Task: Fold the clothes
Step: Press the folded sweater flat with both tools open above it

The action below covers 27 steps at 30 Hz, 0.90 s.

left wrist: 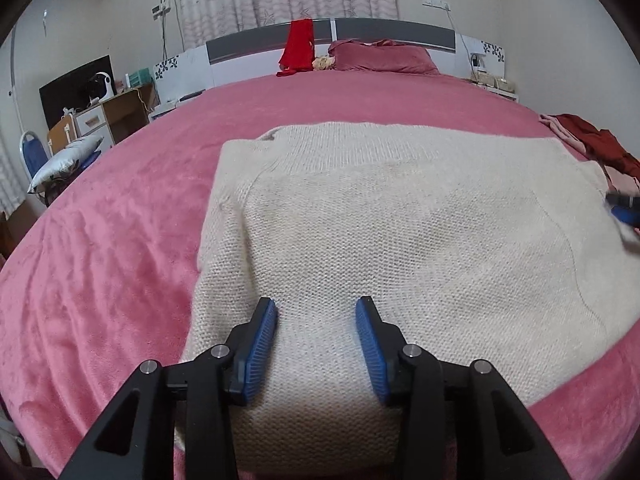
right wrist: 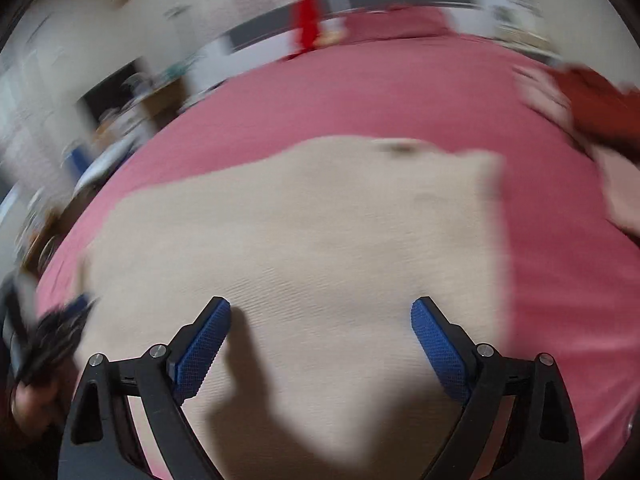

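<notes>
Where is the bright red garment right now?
In the left wrist view, the bright red garment hangs over the grey headboard at the bed's far end, just left of the pink pillow.

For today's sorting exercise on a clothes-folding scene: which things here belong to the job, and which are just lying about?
Part of the job:
- cream knitted sweater, spread on the bed
- left gripper, open over its near edge
- right gripper, open above it

Just lying about:
- red garment on the headboard
- pillow
- dark red clothes at the bed's right edge
- blue chair
</notes>
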Available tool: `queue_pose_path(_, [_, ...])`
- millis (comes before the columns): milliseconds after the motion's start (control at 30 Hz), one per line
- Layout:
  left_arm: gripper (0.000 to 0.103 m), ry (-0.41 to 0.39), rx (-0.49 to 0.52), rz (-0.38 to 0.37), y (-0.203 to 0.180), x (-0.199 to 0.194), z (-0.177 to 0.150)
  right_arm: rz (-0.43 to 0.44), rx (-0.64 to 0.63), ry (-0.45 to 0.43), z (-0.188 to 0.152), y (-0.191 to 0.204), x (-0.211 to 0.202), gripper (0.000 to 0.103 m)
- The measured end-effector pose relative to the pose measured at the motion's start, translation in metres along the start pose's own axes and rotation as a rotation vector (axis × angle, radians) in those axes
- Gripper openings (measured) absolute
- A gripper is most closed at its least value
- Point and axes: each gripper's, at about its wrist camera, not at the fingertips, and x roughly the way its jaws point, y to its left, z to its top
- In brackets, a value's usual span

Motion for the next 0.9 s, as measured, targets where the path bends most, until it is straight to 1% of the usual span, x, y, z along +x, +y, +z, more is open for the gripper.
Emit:
queue_pose_path(33, [0.043, 0.000, -0.003, -0.004, 0.001, -0.001, 0.000, -0.005, 0.072, -0.045, 0.002, -0.012, -0.006, 0.093])
queue_pose_path(67, [0.043, -0.001, -0.005, -0.008, 0.003, 0.001, 0.000, -0.057, 0.132, -0.077, 0.004, -0.019, -0.012, 0.093])
queue_pose_path(100, [0.043, -0.002, -0.006, -0.010, 0.005, 0.004, 0.001, -0.087, 0.166, -0.101, 0.004, -0.022, -0.018, 0.093])
queue_pose_path(133, [0.043, -0.004, -0.004, -0.009, 0.007, 0.005, 0.002, -0.046, 0.175, -0.133, 0.003, -0.018, -0.026, 0.093])
queue_pose_path(167, [0.043, -0.008, 0.000, -0.005, 0.008, 0.006, 0.001, 0.013, 0.180, -0.168, 0.003, -0.013, -0.033, 0.093])
queue_pose_path(200, [0.043, -0.011, 0.005, -0.002, 0.009, 0.006, 0.001, 0.098, 0.156, -0.181, 0.002, 0.000, -0.040, 0.093])
queue_pose_path(267, [0.043, -0.015, 0.007, 0.001, 0.010, 0.007, 0.001, 0.237, 0.059, -0.145, -0.003, 0.036, -0.041, 0.093])
queue_pose_path(367, [0.043, -0.019, 0.014, -0.003, 0.011, 0.007, 0.001, 0.391, -0.122, 0.032, -0.028, 0.100, -0.021, 0.093])
queue_pose_path(400, [0.043, -0.020, 0.017, -0.004, 0.011, 0.006, 0.001, 0.406, -0.168, 0.072, -0.037, 0.115, -0.013, 0.093])
queue_pose_path(467, [0.043, -0.023, 0.018, -0.007, 0.011, 0.006, 0.001, 0.395, -0.259, 0.153, -0.052, 0.137, 0.010, 0.094])
queue_pose_path(500, [0.043, -0.024, 0.018, -0.009, 0.012, 0.006, 0.001, 0.394, -0.263, 0.163, -0.054, 0.138, 0.016, 0.094])
queue_pose_path(600, [0.043, -0.028, 0.014, -0.016, 0.013, 0.008, 0.002, 0.397, -0.240, 0.167, -0.053, 0.131, 0.029, 0.094])
queue_pose_path(633, [0.043, -0.030, 0.013, -0.018, 0.014, 0.008, 0.003, 0.393, -0.209, 0.173, -0.050, 0.127, 0.029, 0.094])
queue_pose_path(667, [0.043, -0.032, 0.010, -0.022, 0.015, 0.009, 0.003, 0.372, -0.169, 0.174, -0.048, 0.122, 0.019, 0.094])
queue_pose_path(700, [0.043, -0.034, 0.005, -0.029, 0.017, 0.010, 0.003, 0.346, -0.139, 0.164, -0.044, 0.119, 0.012, 0.094])
queue_pose_path(767, [0.043, -0.036, -0.009, -0.046, 0.020, 0.011, 0.004, 0.320, -0.122, 0.083, -0.030, 0.121, -0.005, 0.094])
queue_pose_path(833, [0.044, -0.030, -0.025, -0.062, 0.022, 0.011, 0.004, 0.316, -0.133, 0.018, -0.010, 0.126, -0.005, 0.100])
queue_pose_path(867, [0.044, -0.026, -0.033, -0.070, 0.023, 0.010, 0.004, 0.314, -0.139, 0.011, -0.001, 0.129, 0.001, 0.103])
queue_pose_path(900, [0.044, -0.024, -0.038, -0.076, 0.024, 0.010, 0.005, 0.314, -0.139, 0.027, 0.006, 0.134, 0.011, 0.103])
